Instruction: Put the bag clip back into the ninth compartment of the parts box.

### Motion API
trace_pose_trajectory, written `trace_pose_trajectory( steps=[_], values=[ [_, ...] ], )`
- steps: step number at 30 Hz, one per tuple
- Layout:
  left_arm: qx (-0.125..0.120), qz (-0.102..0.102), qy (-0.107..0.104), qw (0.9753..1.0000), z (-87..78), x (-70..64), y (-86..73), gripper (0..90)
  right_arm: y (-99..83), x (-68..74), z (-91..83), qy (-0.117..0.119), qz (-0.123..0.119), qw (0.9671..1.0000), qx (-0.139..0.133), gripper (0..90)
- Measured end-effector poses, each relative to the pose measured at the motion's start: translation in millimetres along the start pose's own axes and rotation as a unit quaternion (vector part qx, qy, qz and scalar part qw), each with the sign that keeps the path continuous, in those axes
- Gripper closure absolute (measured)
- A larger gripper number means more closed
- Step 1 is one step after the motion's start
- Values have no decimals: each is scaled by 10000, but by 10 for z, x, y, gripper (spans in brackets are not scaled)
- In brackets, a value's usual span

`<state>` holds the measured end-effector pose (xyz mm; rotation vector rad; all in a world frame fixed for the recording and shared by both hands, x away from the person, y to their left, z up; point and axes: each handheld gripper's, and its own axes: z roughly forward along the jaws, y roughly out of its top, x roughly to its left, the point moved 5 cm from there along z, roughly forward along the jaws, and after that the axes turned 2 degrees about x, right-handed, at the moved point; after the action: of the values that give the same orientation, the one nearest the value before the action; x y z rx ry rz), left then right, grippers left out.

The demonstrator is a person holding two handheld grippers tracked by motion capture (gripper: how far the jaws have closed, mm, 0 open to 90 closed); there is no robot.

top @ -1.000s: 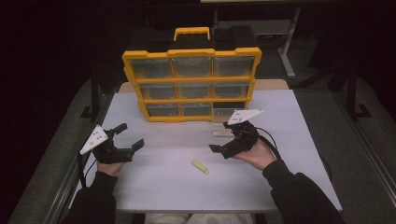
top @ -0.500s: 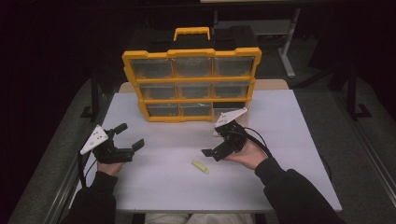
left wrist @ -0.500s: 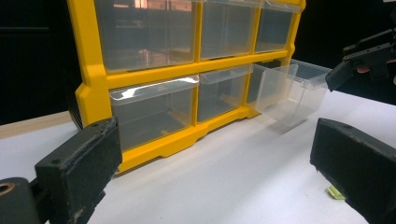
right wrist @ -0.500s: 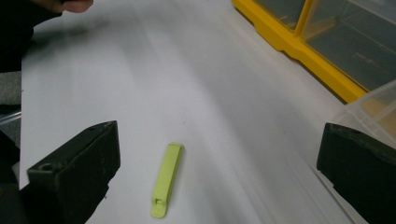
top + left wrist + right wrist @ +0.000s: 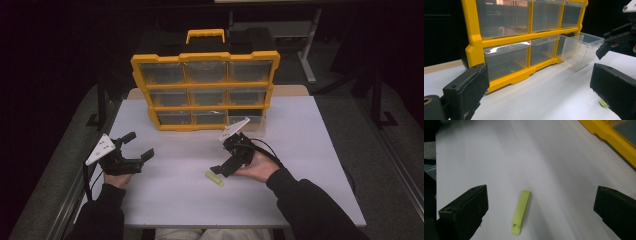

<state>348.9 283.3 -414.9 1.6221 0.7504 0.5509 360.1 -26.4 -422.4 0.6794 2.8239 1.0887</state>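
Note:
A small yellow-green plastic piece (image 5: 215, 178) lies flat on the white table (image 5: 310, 150). My right gripper (image 5: 222, 159) hovers just above and behind it, tilted down, jaws open. In the right gripper view the piece (image 5: 521, 211) lies lengthwise between the wide-open jaws of the right gripper (image 5: 541, 195). My left gripper (image 5: 138, 145) rests open at the table's left, holding nothing. A yellow organizer (image 5: 205, 90) with clear drawers stands at the back. Its bottom-right drawer (image 5: 247, 120) is pulled out.
In the left gripper view, the open left gripper (image 5: 539, 85) faces the organizer (image 5: 499, 40), the pulled-out drawer (image 5: 579, 47) and the right gripper (image 5: 614, 40). The piece (image 5: 604, 103) peeks out beside the right jaw. Dark floor surrounds the table.
My right gripper has moved left and toward the table's front, tipping down over the yellow-green piece. The left gripper has stayed where it was.

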Motion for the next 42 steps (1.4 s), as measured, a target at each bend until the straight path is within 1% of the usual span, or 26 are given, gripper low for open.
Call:
trace_pose_trajectory(
  steps=[3,7,10,11,14,16,17,18,21,22,23,24,26,27,28,30,31,32,33,34,35,38,40,41,42],
  values=[
    [18,3,-5,10000,5,-5,-4,20,-19,14,47,9,5,9999,138,0],
    [20,3,-8,10000,7,-7,-5,20,-40,35,113,7,-64,9995,316,0],
    [20,2,-8,10000,8,-7,-4,20,-44,51,145,19,-89,9992,383,0],
    [18,2,-11,10000,8,-8,-4,20,-49,67,169,72,-124,9988,458,20],
    [20,0,-14,10000,7,-7,-4,19,-50,78,190,54,-163,9986,497,29],
    [21,-4,-11,10000,8,-7,-5,20,-55,92,220,98,-182,9981,585,34],
    [21,-4,-11,10000,8,-7,-5,20,-55,92,220,98,-182,9981,585,34],
    [22,-6,-14,10000,9,-8,-5,20,-57,104,236,106,-168,9977,641,51],
    [24,-6,-12,10000,11,-9,-5,20,-60,113,263,138,-173,9974,690,61],
    [25,-6,-11,10000,10,-9,-5,20,-62,118,281,129,-183,9971,725,75],
    [19,-2,-17,10000,8,-8,-4,20,-72,129,319,106,-163,9961,860,118],
    [16,2,-17,10000,7,-7,-3,20,-75,133,339,88,-150,9957,910,136],
    [16,6,-16,10000,7,-7,-2,20,-79,145,357,104,-138,9954,946,144],
    [16,5,-16,10000,7,-8,-2,20,-90,168,391,172,-142,9942,1050,198],
    [21,6,-16,10000,11,-9,-4,20,-97,180,407,231,-156,9936,1097,221],
    [26,20,-21,10000,14,-12,-5,21,-108,200,437,263,-121,9926,1176,258],
    [26,20,-21,10000,14,-12,-5,21,-108,200,437,263,-121,9926,1176,258],
    [22,21,-22,10000,14,-13,-4,21,-112,218,456,314,-120,9925,1178,308],
    [18,25,-24,10000,14,-14,-3,21,-112,218,456,314,-120,9925,1178,308],
    [19,27,-24,10000,14,-14,-3,21,-114,225,467,282,-132,9922,1211,360],
    [18,27,-25,10000,14,-14,-3,21,-116,227,470,258,-132,9920,1226,388],
    [20,28,-28,10000,14,-16,-3,21,-126,231,478,167,-82,9913,1303,446],
    [19,32,-30,10000,13,-17,-2,21,-133,229,483,133,-68,9908,1347,455],
    [18,34,-26,10000,13,-16,-2,21,-138,227,484,131,-90,9905,1366,475],
    [40,53,-15,10000,14,-15,-6,21,-143,206,484,26,-164,9902,1386,523]
  ],
)
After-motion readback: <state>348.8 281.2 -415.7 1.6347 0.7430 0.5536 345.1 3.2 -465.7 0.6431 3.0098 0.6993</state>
